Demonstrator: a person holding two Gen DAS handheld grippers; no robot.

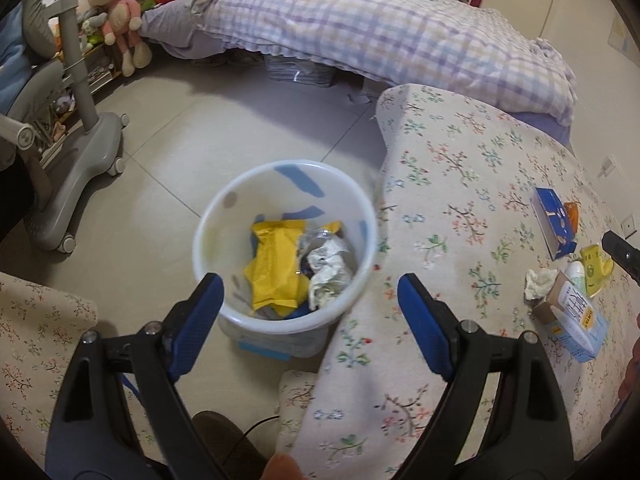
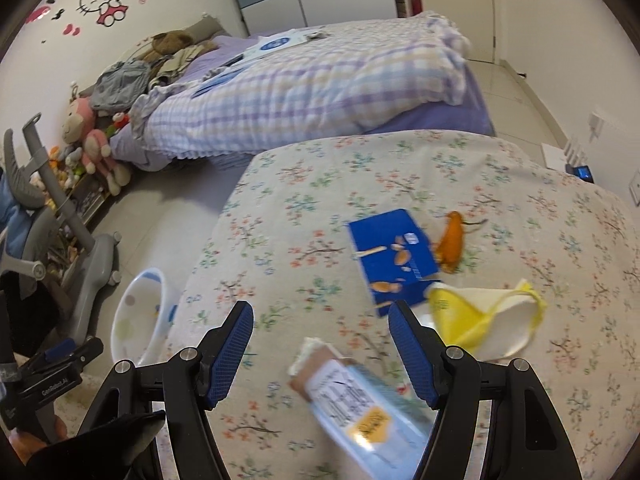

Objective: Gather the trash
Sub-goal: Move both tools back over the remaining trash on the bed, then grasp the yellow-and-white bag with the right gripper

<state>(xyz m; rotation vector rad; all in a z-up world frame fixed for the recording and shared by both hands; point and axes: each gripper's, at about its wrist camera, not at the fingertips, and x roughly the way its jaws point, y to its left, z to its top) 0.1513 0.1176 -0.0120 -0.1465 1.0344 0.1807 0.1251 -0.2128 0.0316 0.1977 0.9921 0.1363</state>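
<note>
A white trash bin [image 1: 208,216] stands on the floor beside the floral-covered table [image 1: 460,184]; it holds a yellow packet [image 1: 276,268] and crumpled wrappers [image 1: 330,264]. My left gripper [image 1: 310,290] is open and empty above the bin. My right gripper [image 2: 320,318] is open and empty over the table [image 2: 320,184], just above a light blue carton [image 2: 360,408]. A dark blue box [image 2: 392,256], a yellow-and-white wrapper [image 2: 488,320] and an orange scrap [image 2: 450,242] lie beyond it. A crumpled tissue [image 1: 538,282] lies by the carton [image 1: 576,320].
A bed with a checked purple quilt [image 2: 320,84] stands behind the table. A grey wheeled chair base [image 1: 80,152] stands on the tiled floor left of the bin. Plush toys [image 1: 116,12] sit by the wall. The bin also shows in the right wrist view [image 2: 138,316].
</note>
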